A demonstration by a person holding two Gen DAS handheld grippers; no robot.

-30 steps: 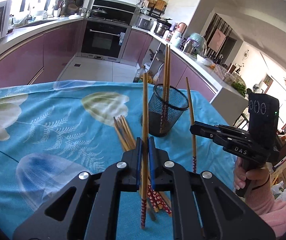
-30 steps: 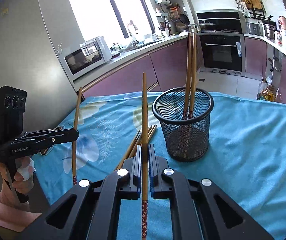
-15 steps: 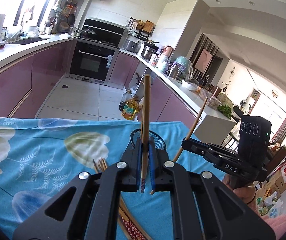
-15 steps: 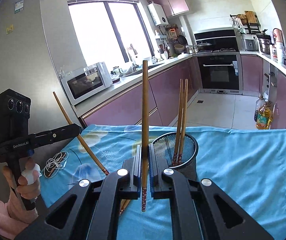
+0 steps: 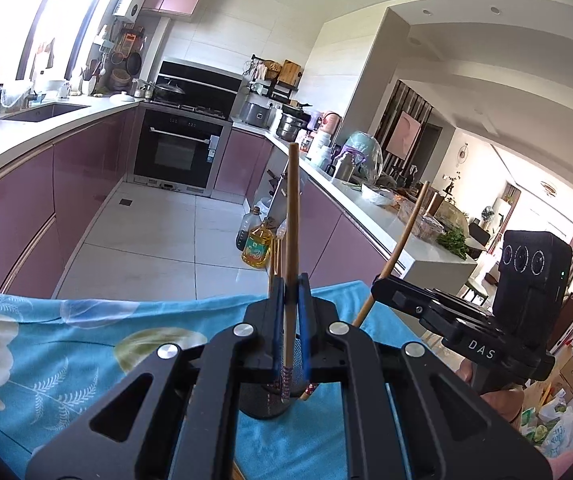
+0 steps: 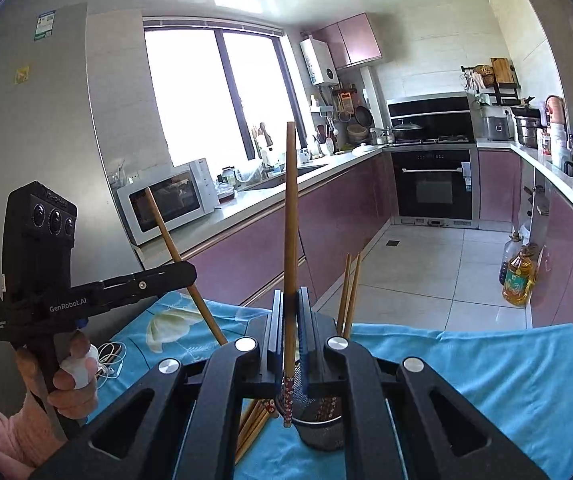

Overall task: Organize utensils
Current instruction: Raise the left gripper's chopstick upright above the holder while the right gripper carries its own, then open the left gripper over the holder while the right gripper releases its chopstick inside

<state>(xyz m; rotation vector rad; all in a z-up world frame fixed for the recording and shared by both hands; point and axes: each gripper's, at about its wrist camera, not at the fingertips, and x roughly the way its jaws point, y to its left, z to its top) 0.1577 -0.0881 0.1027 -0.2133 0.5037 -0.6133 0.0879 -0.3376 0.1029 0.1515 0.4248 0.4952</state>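
1. Two at once: the left hand-held gripper is clenched on a single wooden chopstick, pinched low on the shaft just above its patterned red end, so most of the stick stands nearly upright above the jaws.

2. The right hand-held gripper is clamped the same way on a second chopstick, again near the decorated end, with the plain tip pointing up.

3. Below both sits the black mesh utensil holder on a counter draped in a blue floral tablecloth; two chopsticks already in the holder lean against its rim.

4. More loose chopsticks lie on the cloth just beside the holder, awaiting their turn.

5. Handling, as a judgement: each stick looks light, stiff and slender, with a smooth finish that could pivot or slide between flat pads. Held this close to one end, the long free length is likely to swing if the hand jerks.

6. A hold nearer the middle would steady it, though the present low grip leaves the patterned end free to drop into the mesh first.

7. The holder seems light too; a stick knocking its rim could tip it.
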